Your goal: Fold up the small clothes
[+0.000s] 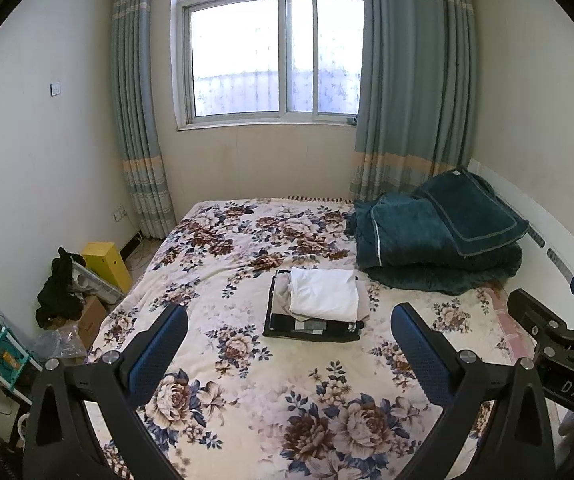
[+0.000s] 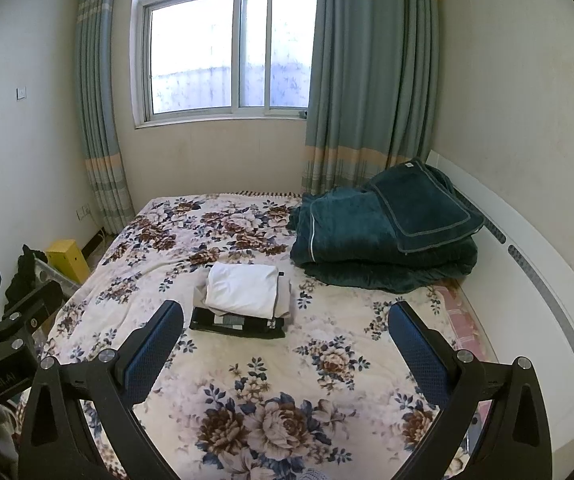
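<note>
A small stack of folded clothes lies in the middle of the floral bedspread (image 1: 247,380). On top is a folded white garment (image 1: 325,292), with beige pieces under it and a dark plaid garment (image 1: 311,328) at the bottom. The stack also shows in the right wrist view (image 2: 243,288). My left gripper (image 1: 289,322) is open and empty, held above the bed short of the stack. My right gripper (image 2: 285,320) is open and empty, also short of the stack. The right gripper's body shows at the right edge of the left wrist view (image 1: 559,332).
A folded dark teal blanket (image 1: 439,240) lies at the bed's far right by the white headboard (image 2: 527,264). Left of the bed are a yellow box (image 1: 107,264), dark clothing (image 1: 61,288), cardboard boxes and clutter. A window and curtains stand behind.
</note>
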### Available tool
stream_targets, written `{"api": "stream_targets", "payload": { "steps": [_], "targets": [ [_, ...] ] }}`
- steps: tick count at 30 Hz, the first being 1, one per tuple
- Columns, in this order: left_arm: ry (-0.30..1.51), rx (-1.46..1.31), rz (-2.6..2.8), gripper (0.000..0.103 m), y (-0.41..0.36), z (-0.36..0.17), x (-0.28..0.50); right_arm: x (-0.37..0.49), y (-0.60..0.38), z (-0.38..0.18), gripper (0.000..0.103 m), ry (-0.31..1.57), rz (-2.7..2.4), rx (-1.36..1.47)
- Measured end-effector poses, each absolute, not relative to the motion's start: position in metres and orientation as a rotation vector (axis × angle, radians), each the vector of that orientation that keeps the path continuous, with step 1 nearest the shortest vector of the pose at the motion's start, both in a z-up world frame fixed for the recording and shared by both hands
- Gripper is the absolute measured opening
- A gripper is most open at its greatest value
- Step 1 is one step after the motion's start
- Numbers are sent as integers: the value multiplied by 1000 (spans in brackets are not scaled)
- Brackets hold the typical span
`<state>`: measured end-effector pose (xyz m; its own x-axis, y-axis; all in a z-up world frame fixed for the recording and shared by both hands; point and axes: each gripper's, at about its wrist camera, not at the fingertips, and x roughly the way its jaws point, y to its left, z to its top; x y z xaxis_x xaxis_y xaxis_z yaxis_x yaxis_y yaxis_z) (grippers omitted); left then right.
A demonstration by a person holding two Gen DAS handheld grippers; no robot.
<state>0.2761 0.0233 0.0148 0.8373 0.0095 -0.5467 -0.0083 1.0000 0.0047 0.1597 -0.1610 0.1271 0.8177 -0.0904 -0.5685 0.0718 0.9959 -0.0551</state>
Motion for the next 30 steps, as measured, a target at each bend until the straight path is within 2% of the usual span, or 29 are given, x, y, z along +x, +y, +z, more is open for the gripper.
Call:
{"api": "stream_targets", "payload": {
  "steps": [30],
  "targets": [
    [590, 2, 20, 103, 30, 11, 277, 160, -152, 125, 103, 616, -86, -27]
  ]
}}
